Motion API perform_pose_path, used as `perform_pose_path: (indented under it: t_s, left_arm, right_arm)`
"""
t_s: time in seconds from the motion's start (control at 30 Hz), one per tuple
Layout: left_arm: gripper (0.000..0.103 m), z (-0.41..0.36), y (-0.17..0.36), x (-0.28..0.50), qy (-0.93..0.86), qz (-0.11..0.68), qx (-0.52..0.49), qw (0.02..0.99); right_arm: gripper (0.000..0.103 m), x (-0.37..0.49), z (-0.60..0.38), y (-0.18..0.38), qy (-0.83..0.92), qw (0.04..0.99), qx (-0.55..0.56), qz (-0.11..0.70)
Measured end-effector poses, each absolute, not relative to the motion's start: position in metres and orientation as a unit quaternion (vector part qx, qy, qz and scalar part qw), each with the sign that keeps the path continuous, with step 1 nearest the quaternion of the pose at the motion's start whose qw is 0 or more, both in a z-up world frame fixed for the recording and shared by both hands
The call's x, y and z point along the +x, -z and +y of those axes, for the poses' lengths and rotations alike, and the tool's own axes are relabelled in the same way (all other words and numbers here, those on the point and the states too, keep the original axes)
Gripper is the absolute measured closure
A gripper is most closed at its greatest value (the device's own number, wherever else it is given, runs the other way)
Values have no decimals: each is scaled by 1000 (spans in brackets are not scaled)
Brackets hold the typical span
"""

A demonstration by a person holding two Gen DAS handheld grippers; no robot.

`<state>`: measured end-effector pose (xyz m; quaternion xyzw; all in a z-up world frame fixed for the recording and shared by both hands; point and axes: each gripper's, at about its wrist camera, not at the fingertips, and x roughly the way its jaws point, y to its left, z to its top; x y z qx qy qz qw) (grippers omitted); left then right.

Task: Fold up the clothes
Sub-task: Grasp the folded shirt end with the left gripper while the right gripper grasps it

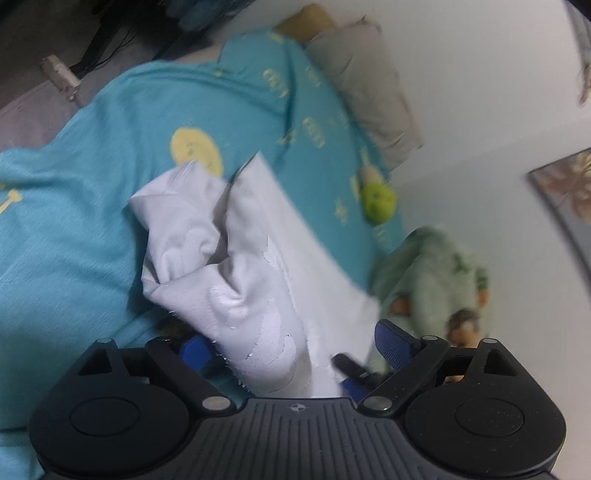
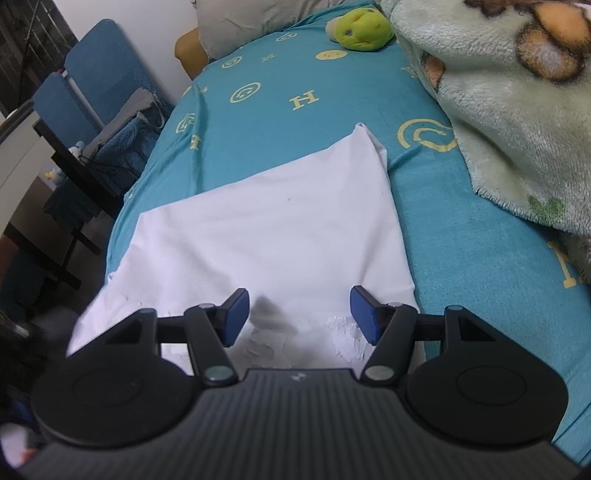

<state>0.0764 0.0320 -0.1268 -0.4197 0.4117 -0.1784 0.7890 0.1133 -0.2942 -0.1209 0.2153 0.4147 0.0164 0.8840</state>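
Open teal bedsheet (image 2: 280, 122) lies beyond the white garment (image 2: 273, 236); fleece blanket (image 2: 509, 122) crowds the right edge, green plush toy (image 2: 360, 27) and grey pillow (image 2: 251, 18) block the far end.

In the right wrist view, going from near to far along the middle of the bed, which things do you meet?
Right tool → white garment → bare teal bedsheet with yellow prints → green plush toy by the far edge.
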Motion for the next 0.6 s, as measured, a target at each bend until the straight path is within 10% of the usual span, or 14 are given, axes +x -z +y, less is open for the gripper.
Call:
perform_pose_path:
  t_s: [0.6]
  left_arm:
    - [69,18,143,79,107,417,-385,817]
  right_arm:
    - [38,104,-303,104,-21,873,290,393]
